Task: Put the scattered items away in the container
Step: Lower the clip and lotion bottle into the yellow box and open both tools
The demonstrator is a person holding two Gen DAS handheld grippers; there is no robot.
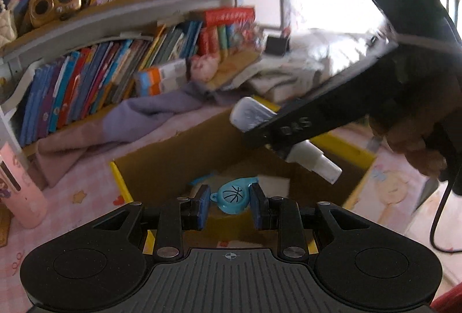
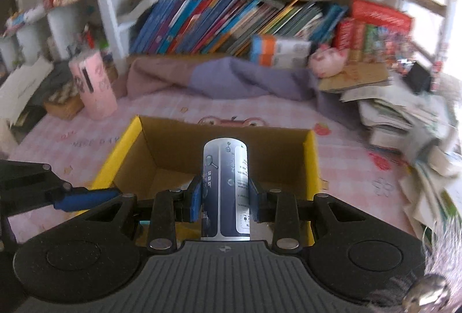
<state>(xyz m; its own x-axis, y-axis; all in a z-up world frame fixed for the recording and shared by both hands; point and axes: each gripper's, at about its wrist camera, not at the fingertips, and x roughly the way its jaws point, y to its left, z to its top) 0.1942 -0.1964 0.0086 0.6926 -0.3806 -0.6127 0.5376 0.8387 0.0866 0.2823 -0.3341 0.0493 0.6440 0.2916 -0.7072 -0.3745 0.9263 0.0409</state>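
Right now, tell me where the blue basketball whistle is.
In the left wrist view the blue basketball whistle is clamped in the left gripper, held over the open yellow-edged cardboard box, with the right gripper's spray bottle up to its right.

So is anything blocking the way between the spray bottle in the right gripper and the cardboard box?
Nothing visible does. The right gripper holds the spray bottle over the open cardboard box, with no lid or flap across it. The left gripper, holding a blue whistle, hovers over the same box alongside, not underneath.
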